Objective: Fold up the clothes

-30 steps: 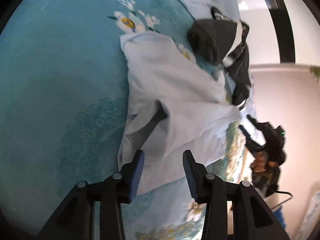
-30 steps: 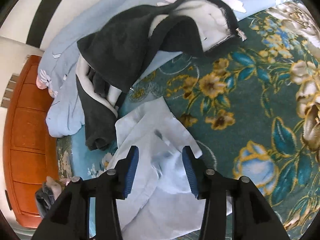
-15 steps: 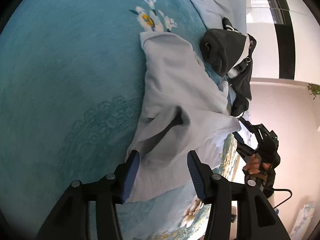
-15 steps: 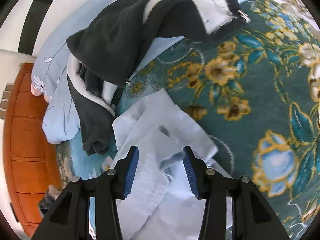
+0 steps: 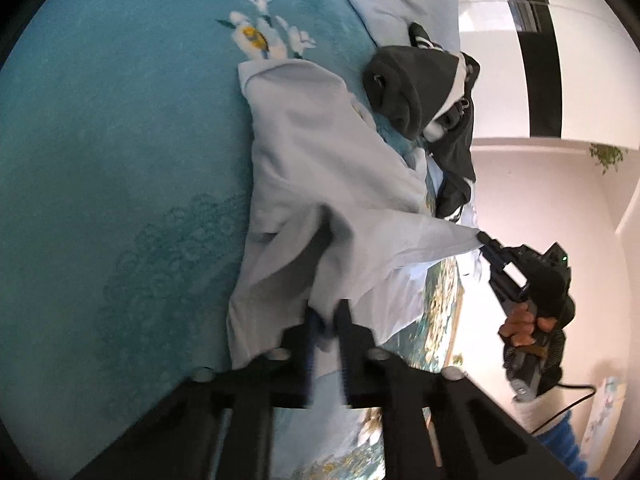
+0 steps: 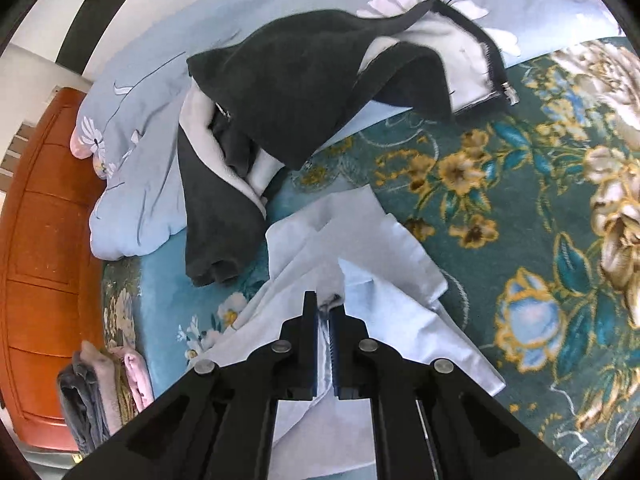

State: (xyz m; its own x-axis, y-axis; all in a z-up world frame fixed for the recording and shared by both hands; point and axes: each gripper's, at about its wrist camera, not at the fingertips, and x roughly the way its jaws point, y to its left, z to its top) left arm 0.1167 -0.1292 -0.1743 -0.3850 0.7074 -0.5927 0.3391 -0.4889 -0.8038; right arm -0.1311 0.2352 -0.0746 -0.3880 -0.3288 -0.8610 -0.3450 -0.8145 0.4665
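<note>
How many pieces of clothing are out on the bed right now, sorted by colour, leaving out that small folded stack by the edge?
Pale blue: 1, the light garment, pinched by both the left gripper and the right gripper.
Dark grey with white lining: 1, the fleece jacket, lying crumpled on the floral bedspread.
Total: 2

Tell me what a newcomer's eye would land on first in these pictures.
First, the pale blue garment rumpled on the teal floral bedspread, pinched by both grippers: the left gripper shut on its near edge, the right gripper on a fold. Next, the dark fleece jacket with white lining, heaped beyond it against the light blue duvet.
</note>
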